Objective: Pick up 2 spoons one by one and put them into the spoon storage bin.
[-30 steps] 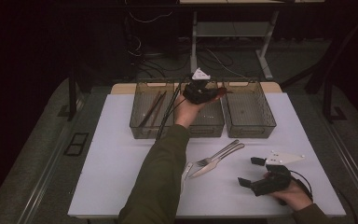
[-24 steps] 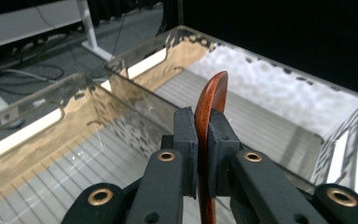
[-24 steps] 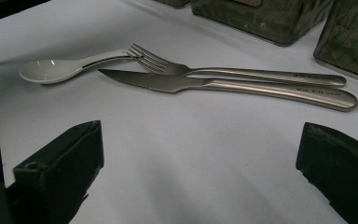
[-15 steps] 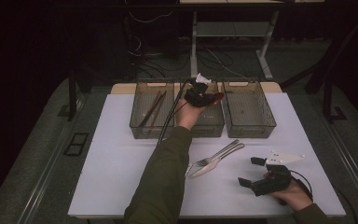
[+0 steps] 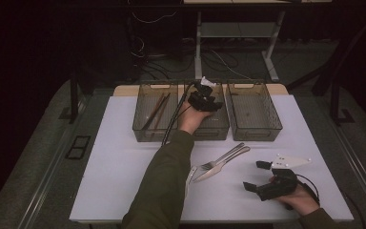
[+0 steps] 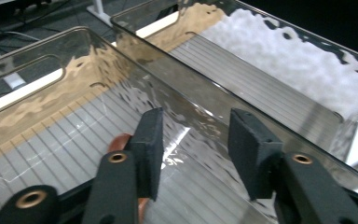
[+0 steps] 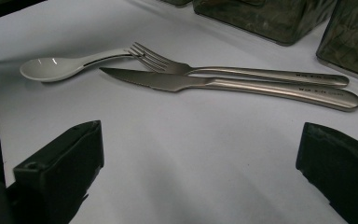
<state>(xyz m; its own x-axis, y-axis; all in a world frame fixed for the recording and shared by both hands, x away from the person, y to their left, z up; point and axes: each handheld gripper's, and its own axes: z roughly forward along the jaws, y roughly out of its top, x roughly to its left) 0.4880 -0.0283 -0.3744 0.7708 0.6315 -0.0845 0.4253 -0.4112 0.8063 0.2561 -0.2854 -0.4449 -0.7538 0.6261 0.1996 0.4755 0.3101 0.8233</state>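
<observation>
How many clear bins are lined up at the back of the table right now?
3: left bin holding chopsticks, middle bin under the left gripper, right bin. None looks hidden.

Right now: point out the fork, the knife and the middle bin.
fork [image 7: 242, 71]: right gripper view, on its handle.
knife [image 7: 158, 80]: right gripper view, on the blade.
middle bin [image 5: 213, 130]: high view, on its near wall.
</observation>
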